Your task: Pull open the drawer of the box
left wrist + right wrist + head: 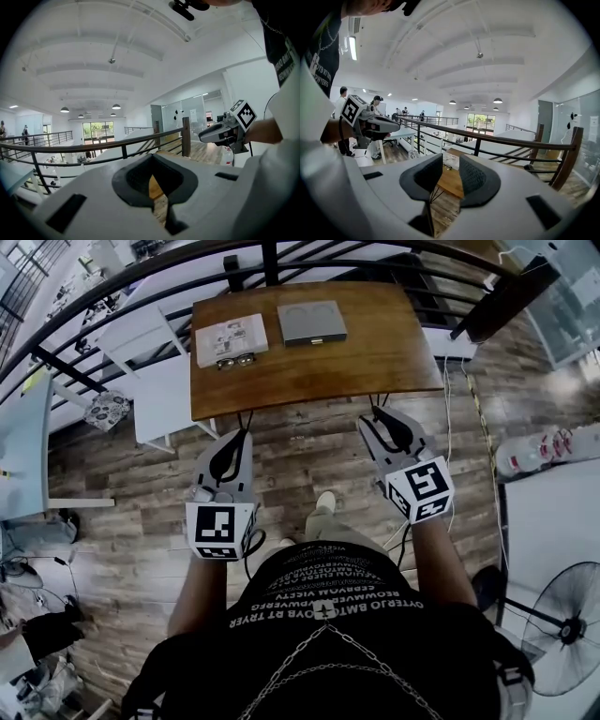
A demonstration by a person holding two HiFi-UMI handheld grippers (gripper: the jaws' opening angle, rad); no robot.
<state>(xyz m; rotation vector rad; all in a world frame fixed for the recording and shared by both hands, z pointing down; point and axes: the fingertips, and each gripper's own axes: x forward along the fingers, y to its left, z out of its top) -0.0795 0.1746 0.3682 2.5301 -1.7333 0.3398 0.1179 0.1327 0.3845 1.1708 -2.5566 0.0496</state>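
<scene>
A flat grey box [311, 322] lies at the far side of the brown wooden table [375, 352]; I cannot make out its drawer front from here. Both grippers hang in the air over the floor, short of the table's near edge and well apart from the box. My left gripper [243, 433] has its tips together and holds nothing; in its own view the pads meet at the left gripper [152, 157]. My right gripper [378, 414] stands open, and its own view shows a clear gap at the right gripper [451, 161], also empty.
A white booklet [231, 337] and a pair of glasses [235, 361] lie on the table's left part. A black railing [272, 259] runs behind the table. White desks [150, 381] stand to the left and a fan [565, 617] at the lower right.
</scene>
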